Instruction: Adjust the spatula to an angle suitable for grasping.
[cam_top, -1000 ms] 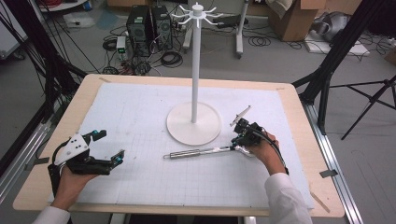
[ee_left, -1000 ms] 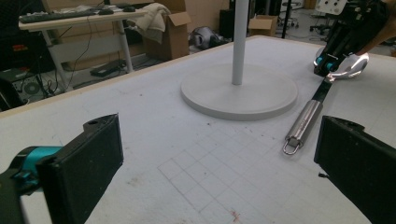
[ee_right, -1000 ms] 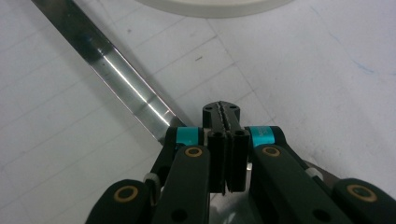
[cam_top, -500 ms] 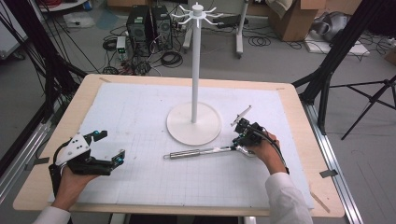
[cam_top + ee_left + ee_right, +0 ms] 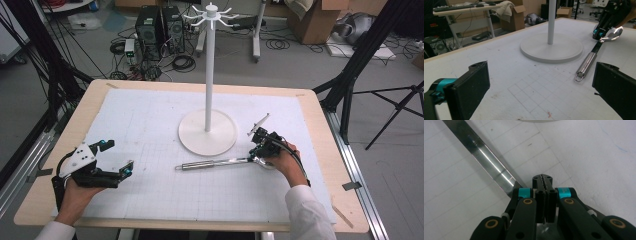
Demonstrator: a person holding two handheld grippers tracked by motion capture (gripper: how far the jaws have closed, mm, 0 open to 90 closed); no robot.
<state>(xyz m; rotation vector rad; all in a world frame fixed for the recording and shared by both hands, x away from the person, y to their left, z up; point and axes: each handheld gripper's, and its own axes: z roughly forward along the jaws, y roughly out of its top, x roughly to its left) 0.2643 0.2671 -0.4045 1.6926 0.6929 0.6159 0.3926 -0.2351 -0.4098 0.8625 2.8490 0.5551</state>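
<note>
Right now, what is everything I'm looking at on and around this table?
Stand: one, white, a tall pole with hooks on top and a round base, mid-table.
Spoon: one, shiny metal, lying flat in front of the stand's base, with a hanging loop at its handle end.
Mat: one, white with a faint grid, covering most of the table.
Table: one, pale wood edge.
Computer towers: two, black, on the floor beyond the table, among cables.
Cardboard box: one, brown, on the floor at the back right.
Left gripper: one, black with teal accents, jaws open, over the mat's left side.
Right gripper: one, black, jaws shut, at the spoon's bowl end.
</note>
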